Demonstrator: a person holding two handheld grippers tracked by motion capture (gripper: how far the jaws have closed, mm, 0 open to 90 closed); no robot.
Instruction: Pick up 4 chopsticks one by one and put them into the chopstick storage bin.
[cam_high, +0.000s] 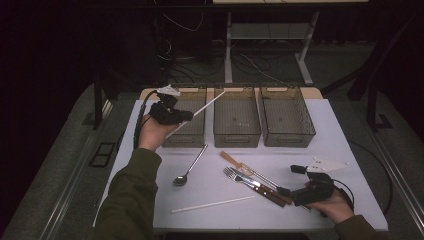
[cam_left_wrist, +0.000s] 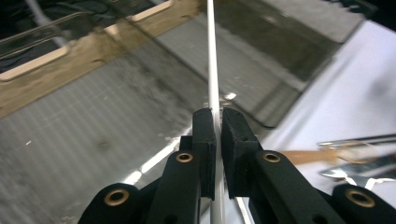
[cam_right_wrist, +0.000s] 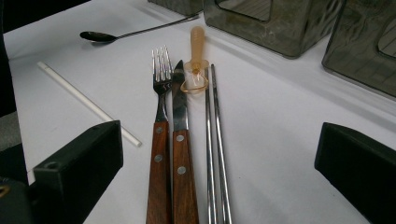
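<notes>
Left gripper (cam_high: 186, 116), upper left of the high view, is clamped on a white straw (cam_high: 207, 105) held slanted over the left bin (cam_high: 186, 136). Judgement: level the straw along the bin before letting go, so it drops inside. Right gripper (cam_high: 286, 192), lower right, gapes wide beside the fork (cam_right_wrist: 161, 93) and knife (cam_right_wrist: 179, 112), holding nothing.

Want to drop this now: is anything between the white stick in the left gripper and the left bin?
Nothing visible. The left gripper holds the white stick over the left bin, whose floor looks bare.
</notes>
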